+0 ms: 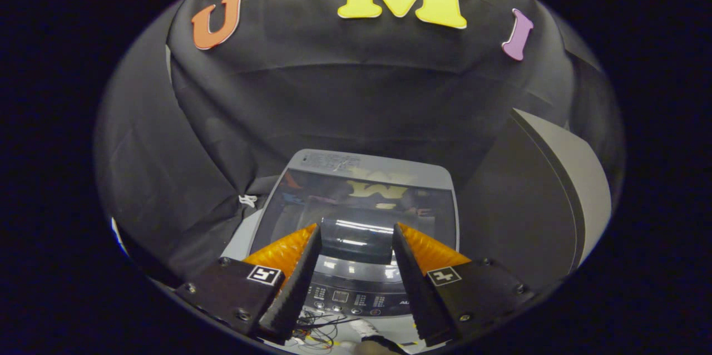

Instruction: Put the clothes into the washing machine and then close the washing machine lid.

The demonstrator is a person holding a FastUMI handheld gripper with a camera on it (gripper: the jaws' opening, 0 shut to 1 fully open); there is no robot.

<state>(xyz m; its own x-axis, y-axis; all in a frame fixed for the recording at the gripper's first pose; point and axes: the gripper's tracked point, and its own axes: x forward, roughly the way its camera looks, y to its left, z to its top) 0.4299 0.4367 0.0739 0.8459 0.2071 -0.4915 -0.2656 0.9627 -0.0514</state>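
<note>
Claw [356, 232] released, fingers spread, washing machine [356, 199] just beyond, glass lid [334, 199] closed

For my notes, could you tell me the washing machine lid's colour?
Dark, glossy glass in a grey frame: washing machine lid, gripper view.

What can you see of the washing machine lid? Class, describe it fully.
The washing machine lid lies flat and closed on the grey top-loading washing machine. It is a dark, glossy, glass-like panel in a pale grey frame, mirroring the booth wall. A dark handle recess sits at its near edge, above the control panel. The gripper hovers just before it, fingers open on either side of the recess; whether they touch is unclear.
</note>
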